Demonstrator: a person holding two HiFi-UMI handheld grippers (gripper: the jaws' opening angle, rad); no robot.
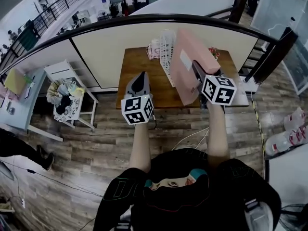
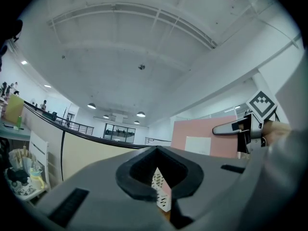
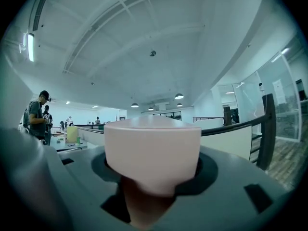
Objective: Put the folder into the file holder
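My right gripper [image 1: 197, 72] is shut on the pink folder [image 1: 188, 64], which it holds upright on edge above the right half of the wooden table [image 1: 139, 61]. In the right gripper view the folder [image 3: 153, 150] fills the gap between the jaws. The white mesh file holder [image 1: 166, 52] stands just left of the folder, at the middle back of the table. My left gripper [image 1: 140, 78] hovers over the table's front left, shut and holding nothing. The left gripper view shows the file holder [image 2: 158, 183] past its tips, with the folder [image 2: 202, 138] and the right gripper [image 2: 232, 127] to the right.
A curved partition with a black rail [image 1: 96, 25] runs behind the table. A white rack [image 1: 67, 93] with clutter stands on the floor to the left. Small items [image 1: 153, 47] lie at the table's back. Cables [image 1: 190, 138] trail on the floor.
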